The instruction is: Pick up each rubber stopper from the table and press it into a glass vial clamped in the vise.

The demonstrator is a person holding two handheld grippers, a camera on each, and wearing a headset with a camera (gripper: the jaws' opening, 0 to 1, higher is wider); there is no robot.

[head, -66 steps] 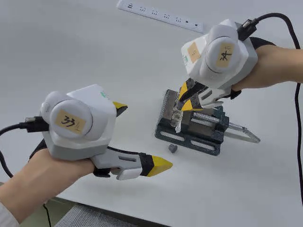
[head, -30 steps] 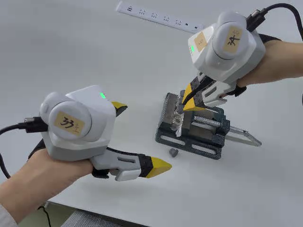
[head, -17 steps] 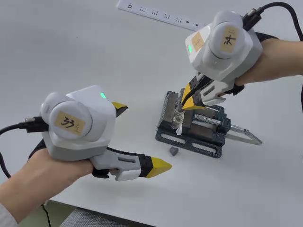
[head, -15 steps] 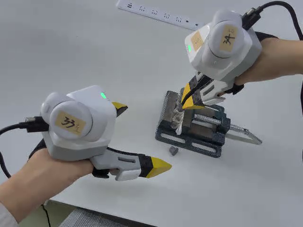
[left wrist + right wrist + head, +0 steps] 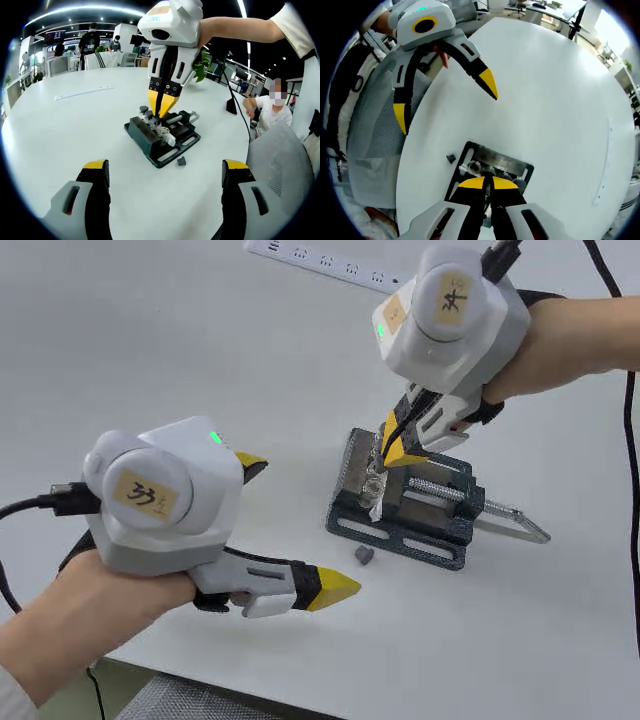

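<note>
The right hand-held gripper (image 5: 397, 452) hangs point-down over the vise (image 5: 440, 518), its jaws drawn together, and its tips sit directly above the vials (image 5: 374, 483) clamped at the vise's left end. The tips cover the vial mouth, so I cannot tell whether a stopper is pinched between or under them. A loose stopper (image 5: 364, 555) lies on the counter (image 5: 200, 360) just in front of the vise base, apart from it and short enough that no long axis matters. From the right hand-held gripper it lies down and toward the person, past the near edge of the vise. The left hand-held gripper (image 5: 300, 524) is spread wide with nothing in it. It hovers low, with its lower jaw pointing toward that stopper, and it looks the closer of the two. A pick from that side would probably be a short reach forward and down.
</note>
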